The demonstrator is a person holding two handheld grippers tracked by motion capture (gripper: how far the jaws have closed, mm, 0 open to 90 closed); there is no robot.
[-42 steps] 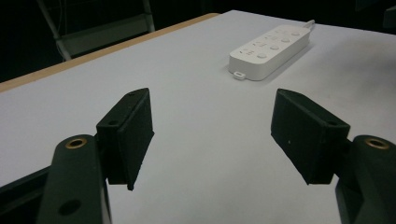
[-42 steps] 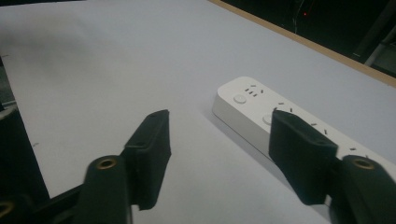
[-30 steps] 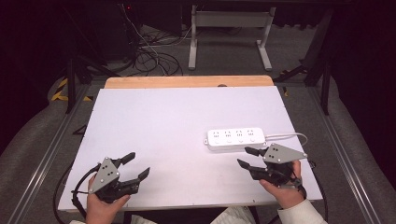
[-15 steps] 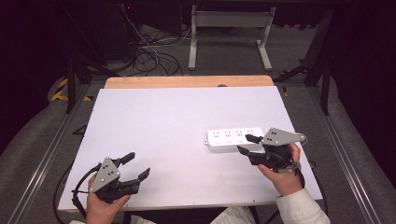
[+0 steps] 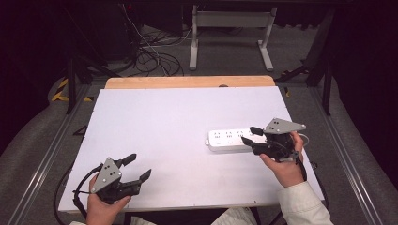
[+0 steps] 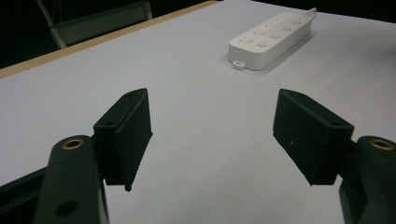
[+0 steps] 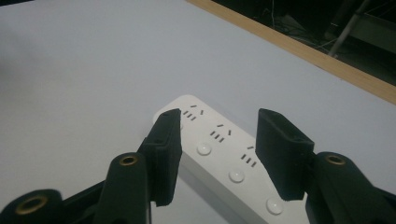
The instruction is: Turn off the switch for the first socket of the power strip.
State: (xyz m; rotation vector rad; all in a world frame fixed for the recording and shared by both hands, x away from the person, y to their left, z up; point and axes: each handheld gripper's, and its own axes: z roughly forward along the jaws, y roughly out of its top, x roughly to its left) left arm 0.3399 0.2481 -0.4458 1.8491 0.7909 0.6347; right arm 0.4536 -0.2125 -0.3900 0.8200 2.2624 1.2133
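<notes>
Nearest the person, the left black two-jaw gripper (image 5: 136, 168) sits low at the front left of the white table (image 5: 164, 122), jaws spread wide, nothing between them. Across at the right, the right black gripper (image 5: 248, 135) hangs over the white plastic power strip (image 5: 228, 139), jaws apart, straddling it. The right gripper view shows sockets and round buttons between those jaws; contact is hard to judge. The strip's right end is hidden behind that gripper. Beyond the wooden table edge (image 5: 187, 82), tangled black cables (image 5: 155, 58) and a grey metal stand (image 5: 230, 28).
</notes>
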